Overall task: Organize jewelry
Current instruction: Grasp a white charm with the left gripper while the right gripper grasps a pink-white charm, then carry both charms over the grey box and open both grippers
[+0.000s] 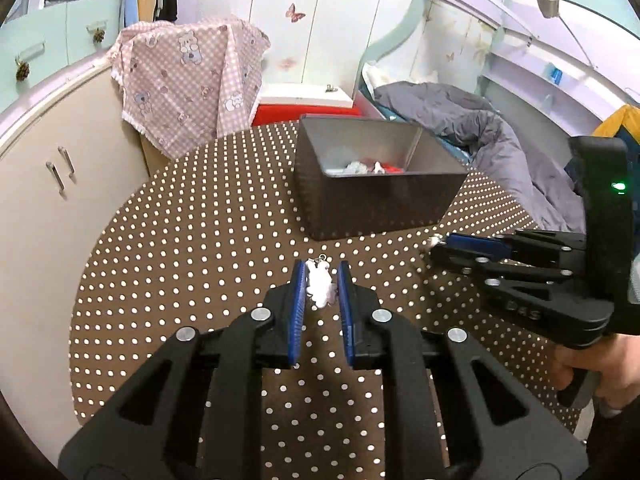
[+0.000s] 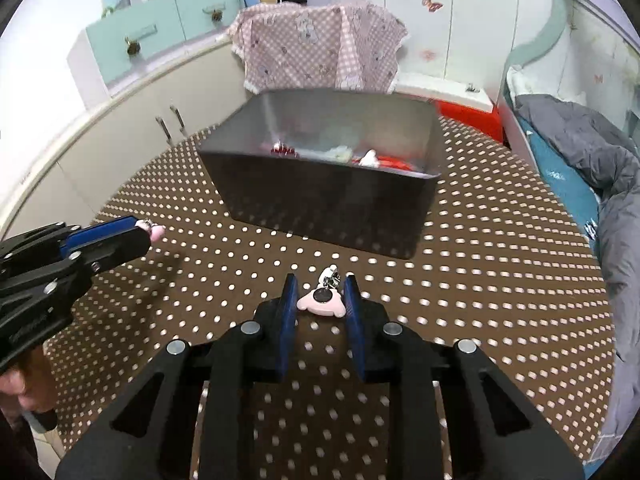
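Note:
My left gripper (image 1: 320, 267) is shut on a small white charm (image 1: 318, 289) with a metal ring at its top, held over the dotted table (image 1: 200, 240). My right gripper (image 2: 320, 281) has its blue pads pressed against both sides of a pink charm (image 2: 320, 301) that has a dark round centre and a silver clasp. Each gripper shows in the other's view: the right gripper (image 1: 438, 246) comes in from the right, the left gripper (image 2: 142, 231) from the left. Beyond both stands a dark open box (image 1: 380, 208) (image 2: 328, 204) holding several red and white trinkets.
The round brown table (image 2: 480, 260) has white dots. Behind it are a pink checked cloth (image 1: 188, 80), a red and white case (image 1: 308, 104) and beige cabinets (image 1: 48, 184) at left. A grey duvet (image 1: 480, 128) lies on the bed at right.

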